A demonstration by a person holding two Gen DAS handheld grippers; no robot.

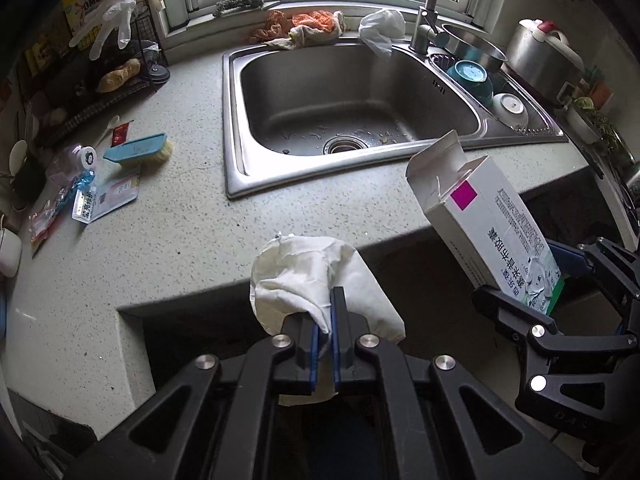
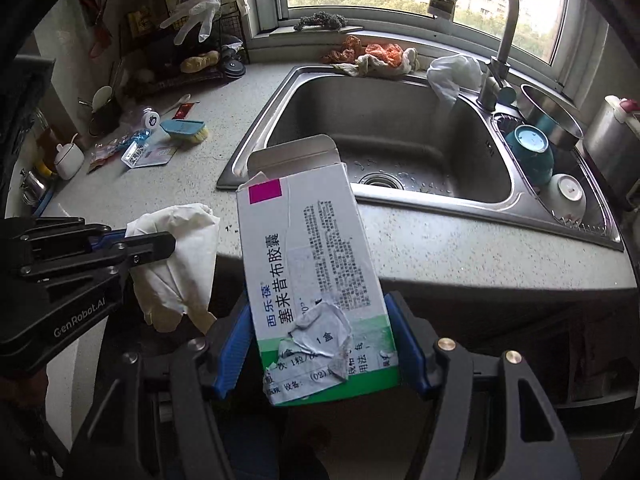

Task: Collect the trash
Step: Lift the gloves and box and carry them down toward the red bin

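My left gripper [image 1: 326,320] is shut on a crumpled white tissue [image 1: 304,276], held in the air off the front edge of the counter; the tissue also shows in the right wrist view [image 2: 176,256]. My right gripper [image 2: 320,344] is shut on an opened white medicine box [image 2: 312,264] with a pink square and green base, flap up. That box shows at the right of the left wrist view [image 1: 488,220]. More trash lies at the counter's left: plastic wrappers and packets [image 1: 92,196], a red sachet [image 1: 122,134], a crushed clear bottle [image 1: 76,160].
A steel sink [image 1: 352,100] sits in the speckled counter [image 1: 180,240], with a faucet [image 1: 430,12], bowls [image 1: 472,76] and a pot on the right. A blue brush [image 1: 140,150], a wire rack [image 1: 80,80], rags [image 1: 308,26] and a white bag [image 1: 380,28] line the back.
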